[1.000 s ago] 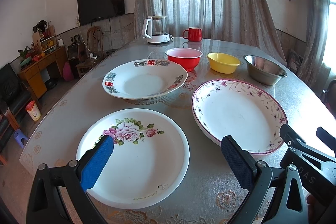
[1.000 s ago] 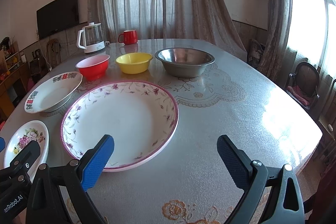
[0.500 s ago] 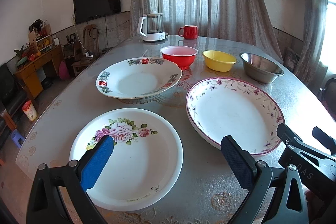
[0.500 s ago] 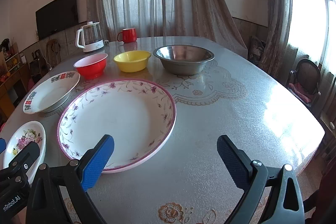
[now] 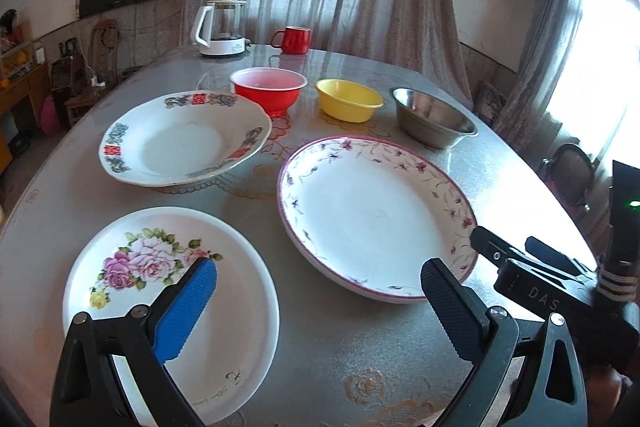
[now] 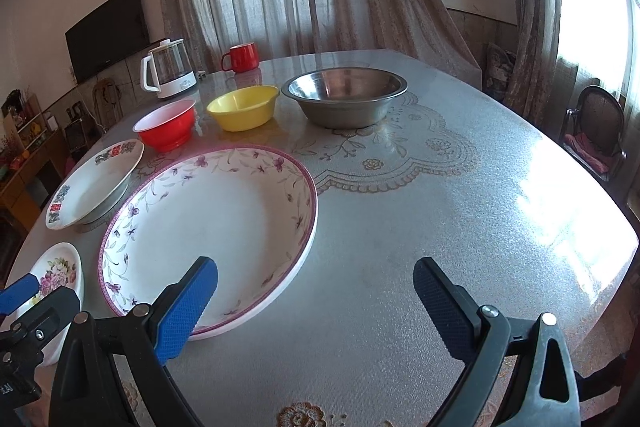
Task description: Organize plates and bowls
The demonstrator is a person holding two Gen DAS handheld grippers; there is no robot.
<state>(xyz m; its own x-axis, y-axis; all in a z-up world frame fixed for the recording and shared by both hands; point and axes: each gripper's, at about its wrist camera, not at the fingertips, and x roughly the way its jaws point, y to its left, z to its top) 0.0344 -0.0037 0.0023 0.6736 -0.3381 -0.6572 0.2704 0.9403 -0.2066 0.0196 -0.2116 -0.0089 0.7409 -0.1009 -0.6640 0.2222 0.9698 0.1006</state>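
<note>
Daylight from the window (image 6: 592,7) on my right blows out to white and glares across the table (image 6: 560,227). My fisheye views bend and darken at the corners; focus is sharp.

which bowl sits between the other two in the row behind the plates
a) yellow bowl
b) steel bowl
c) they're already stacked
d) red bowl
a: the yellow bowl stands on the table with the red bowl on one side and the steel bowl on the other, all three apart and none nested.
</note>
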